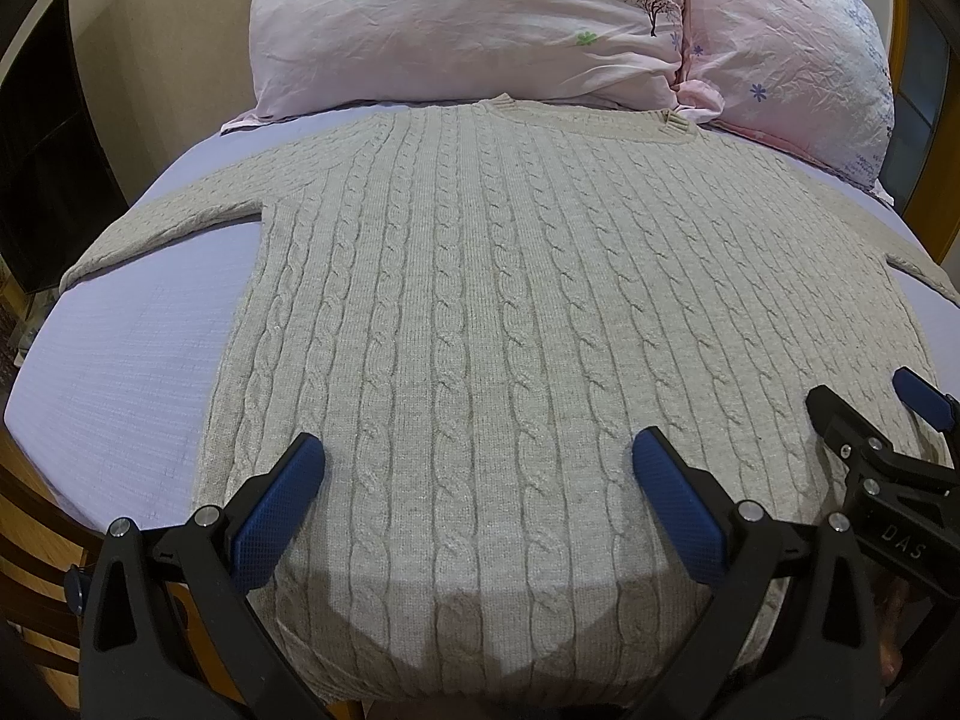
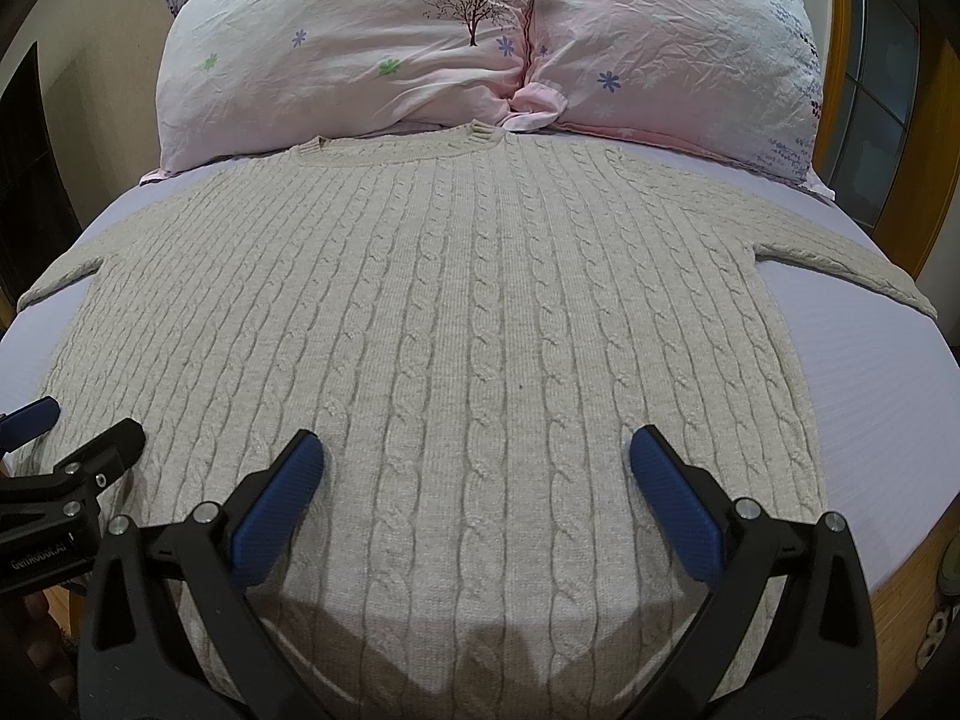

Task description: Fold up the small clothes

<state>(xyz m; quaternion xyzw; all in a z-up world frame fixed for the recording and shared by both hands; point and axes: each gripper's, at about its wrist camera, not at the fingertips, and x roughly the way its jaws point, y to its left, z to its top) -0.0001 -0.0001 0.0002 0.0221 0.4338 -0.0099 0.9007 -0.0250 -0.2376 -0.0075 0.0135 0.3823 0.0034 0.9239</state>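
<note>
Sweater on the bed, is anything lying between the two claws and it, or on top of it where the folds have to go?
Nothing visible. The sweater lies flat and bare on the bed, sleeves spread. The left claw and right claw hang open over its hem end. The pillows sit beyond the collar, off the knit.

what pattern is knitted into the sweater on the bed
Vertical cable-knit columns in pale beige, running collar to hem across the sweater; the right wrist view shows it best.
</note>
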